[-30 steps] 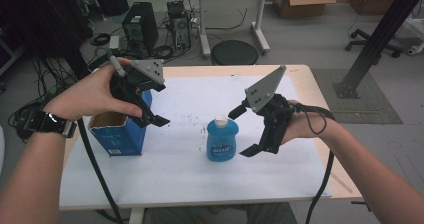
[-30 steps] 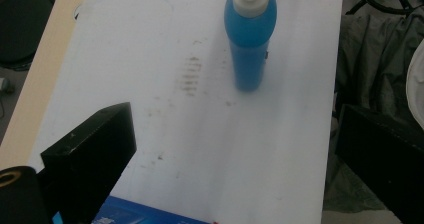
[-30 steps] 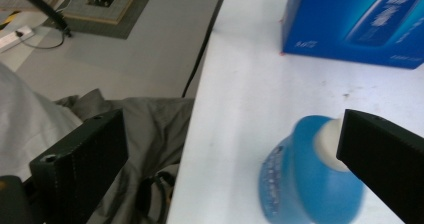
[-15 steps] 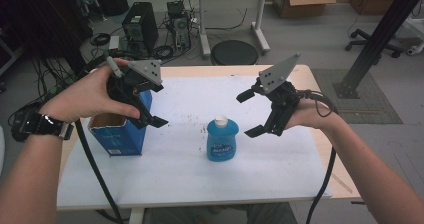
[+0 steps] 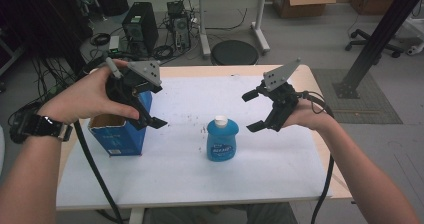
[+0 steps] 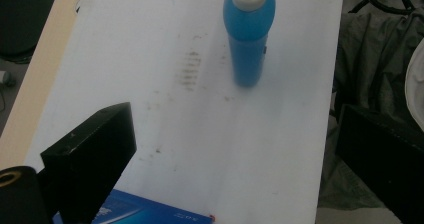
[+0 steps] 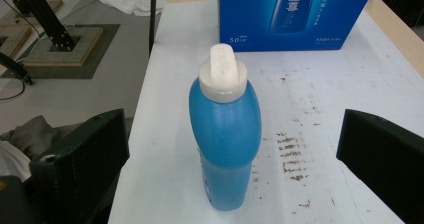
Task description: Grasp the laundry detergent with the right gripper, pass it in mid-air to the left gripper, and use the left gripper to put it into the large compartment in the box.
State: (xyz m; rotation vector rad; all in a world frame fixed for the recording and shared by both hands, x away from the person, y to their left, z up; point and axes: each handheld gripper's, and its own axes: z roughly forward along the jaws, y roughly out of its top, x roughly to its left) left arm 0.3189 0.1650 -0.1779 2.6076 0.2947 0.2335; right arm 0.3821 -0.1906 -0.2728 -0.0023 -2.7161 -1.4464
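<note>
The blue bottle stands upright on the white table sheet, near the middle of it, and serves as the landmark here: the open blue box sits well to its left in the high view, touching nothing but the sheet, and a patch of dark scuff marks lies on the sheet just beside the bottle's base. The right gripper hangs in the air to the right of the bottle, apart from it, with its jaws spread wide and nothing between them; in the right gripper view the bottle with its white cap stands squarely between the two black jaws, farther off, with the box behind it. The left gripper hovers above the box's near corner, to the left of the bottle and well apart from it, also released and empty; the left gripper view looks across the sheet at the bottle from that side. Judging from this, the step in hand is the approach to the bottle, with the right gripper lined up for it and no grasp made yet. The next move seems to call for bringing the right gripper forward and down until the jaws straddle the bottle's body below the cap, then closing squarely so the tall, narrow bottle does not tip; the box, open at the top, looks like the likely place for it.
</note>
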